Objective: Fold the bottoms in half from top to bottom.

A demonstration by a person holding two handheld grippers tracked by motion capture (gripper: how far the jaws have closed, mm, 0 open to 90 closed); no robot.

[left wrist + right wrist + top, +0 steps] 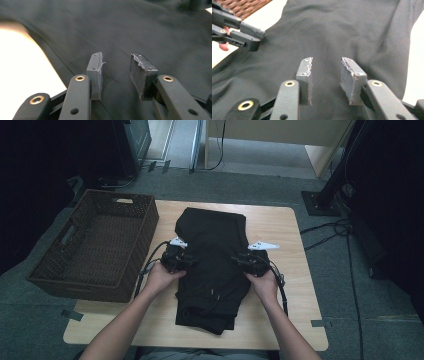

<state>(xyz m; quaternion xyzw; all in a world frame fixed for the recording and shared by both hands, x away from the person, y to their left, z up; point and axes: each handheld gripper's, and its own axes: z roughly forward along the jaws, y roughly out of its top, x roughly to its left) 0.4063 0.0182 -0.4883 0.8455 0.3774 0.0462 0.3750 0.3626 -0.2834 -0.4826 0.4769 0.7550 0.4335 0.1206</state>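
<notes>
One folded black garment (214, 265) is laid lengthwise on the counter (285, 225), its long axis running away from the person. Both tools, left (192, 262) and right (236, 258), are seen released over it, nothing between their jaws. A wicker basket (95, 245) is shown whole from above.

Light wooden table (285, 227) — folded black garment (212, 265) lies on its middle.
</notes>
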